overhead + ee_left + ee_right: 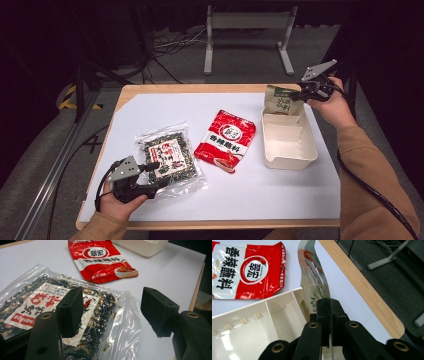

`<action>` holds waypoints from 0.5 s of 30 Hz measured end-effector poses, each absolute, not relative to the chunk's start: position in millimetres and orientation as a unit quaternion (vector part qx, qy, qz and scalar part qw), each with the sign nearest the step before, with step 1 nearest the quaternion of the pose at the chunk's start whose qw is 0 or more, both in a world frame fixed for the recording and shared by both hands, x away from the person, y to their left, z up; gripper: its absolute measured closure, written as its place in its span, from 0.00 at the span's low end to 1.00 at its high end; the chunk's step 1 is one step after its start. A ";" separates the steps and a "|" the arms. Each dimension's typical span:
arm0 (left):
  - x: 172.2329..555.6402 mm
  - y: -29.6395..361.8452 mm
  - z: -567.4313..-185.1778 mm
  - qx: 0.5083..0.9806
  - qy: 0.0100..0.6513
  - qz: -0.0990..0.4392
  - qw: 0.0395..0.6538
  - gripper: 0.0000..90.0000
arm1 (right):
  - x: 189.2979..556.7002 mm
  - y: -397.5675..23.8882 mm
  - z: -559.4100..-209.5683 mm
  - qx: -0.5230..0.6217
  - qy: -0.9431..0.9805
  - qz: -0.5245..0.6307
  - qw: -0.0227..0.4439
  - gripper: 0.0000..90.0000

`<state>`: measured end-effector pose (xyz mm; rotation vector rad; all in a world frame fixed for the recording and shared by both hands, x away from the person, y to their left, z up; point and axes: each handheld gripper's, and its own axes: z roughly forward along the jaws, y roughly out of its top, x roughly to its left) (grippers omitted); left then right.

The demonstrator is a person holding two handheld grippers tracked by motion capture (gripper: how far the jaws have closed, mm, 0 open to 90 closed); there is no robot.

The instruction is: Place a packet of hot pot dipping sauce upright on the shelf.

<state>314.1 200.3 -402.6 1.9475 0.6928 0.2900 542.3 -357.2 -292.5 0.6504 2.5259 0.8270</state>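
Your right gripper (300, 93) has its fingers pinched flat on the upper edge of the green-and-tan pouch (283, 101), which hangs upright at the far end of the cream divided tray (289, 153), on the right side of the bench (260, 195). In the right gripper view the pouch's thin film (314, 282) curves and twists above the black fingers (323, 315), so judge it light and floppy: it bends under its own contents and probably swings if you move fast. The film looks glossy, so a grip on the flat seam near the top edge is the safest place; a hold lower down, over the filled belly, would likely slip or crush whatever is inside. Whether the pouch's bottom already rests on the tray floor I cannot tell.

Your left gripper (150, 175) sits low at the near left, fingers spread wide with nothing between them, poised over the near right part of the clear packet of dried spices (170, 157). In the left gripper view one finger (71, 312) hangs above the packet's label and the other (158, 310) stands off past its loose plastic margin (126, 322). That packet lies flat, crinkly and slack, with lumpy contents that probably shift; take it by the empty sealed border, not over the filling.

The red seasoning sachet (226, 140) lies flat between the packet and the tray, touching neither.
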 end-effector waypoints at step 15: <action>316.2 199.2 -403.4 0.809 0.285 0.119 0.501 0.39 | 539.7 -359.8 -291.6 0.275 0.885 0.310 0.211 0.74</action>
